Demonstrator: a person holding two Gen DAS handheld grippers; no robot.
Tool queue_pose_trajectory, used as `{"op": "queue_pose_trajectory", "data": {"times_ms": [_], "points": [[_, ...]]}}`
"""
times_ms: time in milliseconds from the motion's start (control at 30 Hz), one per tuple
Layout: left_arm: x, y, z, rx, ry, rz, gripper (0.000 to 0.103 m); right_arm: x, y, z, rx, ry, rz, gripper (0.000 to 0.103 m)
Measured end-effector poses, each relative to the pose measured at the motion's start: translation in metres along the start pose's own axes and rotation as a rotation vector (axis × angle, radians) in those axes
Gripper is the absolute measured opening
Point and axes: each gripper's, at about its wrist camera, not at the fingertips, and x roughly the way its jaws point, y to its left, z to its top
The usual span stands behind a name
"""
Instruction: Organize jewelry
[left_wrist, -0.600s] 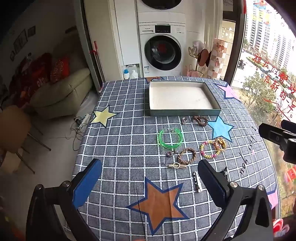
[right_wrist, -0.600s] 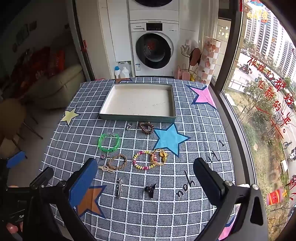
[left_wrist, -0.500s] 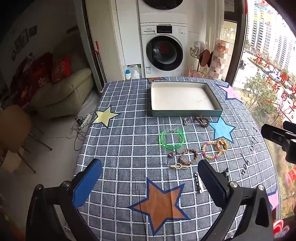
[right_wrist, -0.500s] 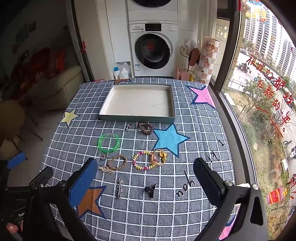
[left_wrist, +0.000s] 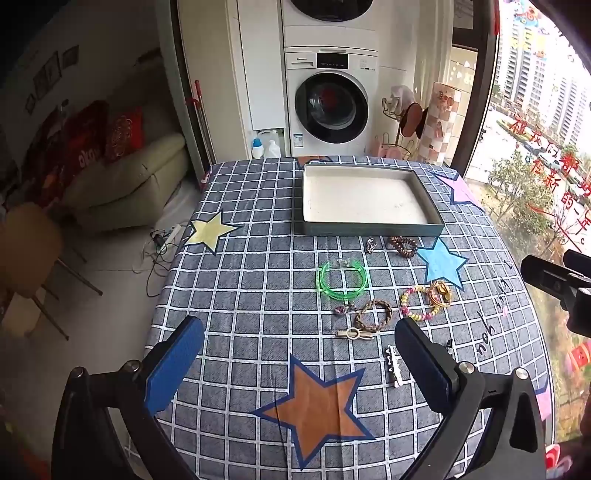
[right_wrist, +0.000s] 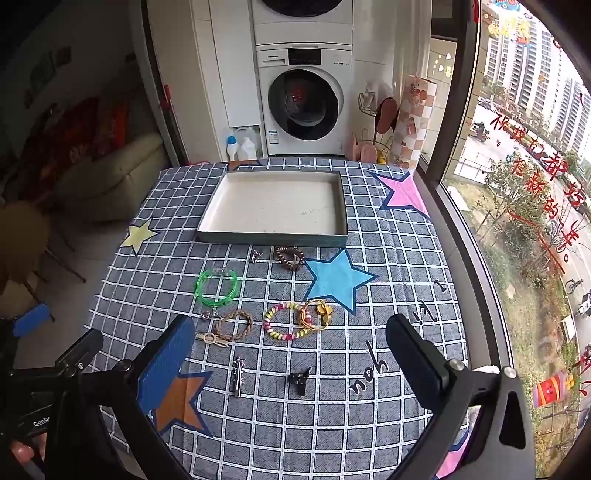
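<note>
From 0.6 s ago to now almost nothing changes: your view creeps slightly and every piece stays where it lay, so no sorting has begun and the tray (right_wrist: 273, 236) in the upper centre of the right wrist view holds nothing. At the left of that view your left gripper (left_wrist: 299, 365) stands wide open with nothing between its blue pads. Moving right along the table (right_wrist: 388, 435), the green bangle (right_wrist: 217, 288) lies left of centre, the braided bracelet (right_wrist: 234, 325) and a gold clip (right_wrist: 212, 339) just below it, then the silver barrette (right_wrist: 236, 376), the brown coil tie (right_wrist: 289, 256) near the tray's front wall, the beaded bracelet (right_wrist: 282, 321) touching the yellow tie (right_wrist: 317, 313), and the black clip (right_wrist: 300, 380). Your right gripper (right_wrist: 288, 365) is equally open and empty. You can read "you" upside down on the cloth at lower right; the washing machine (right_wrist: 304, 107) badge is too small, and red characters mark the window at far right.
</note>
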Motion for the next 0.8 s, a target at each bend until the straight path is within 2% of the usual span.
{"op": "queue_pose_trajectory", "data": {"times_ms": [800], "points": [[0.0007, 0.0012, 0.0022, -0.021, -0.003, 0.001, 0.103, 0.0003, 0.0005, -0.0010, 0.005, -0.005, 0.011, 0.103]]}}
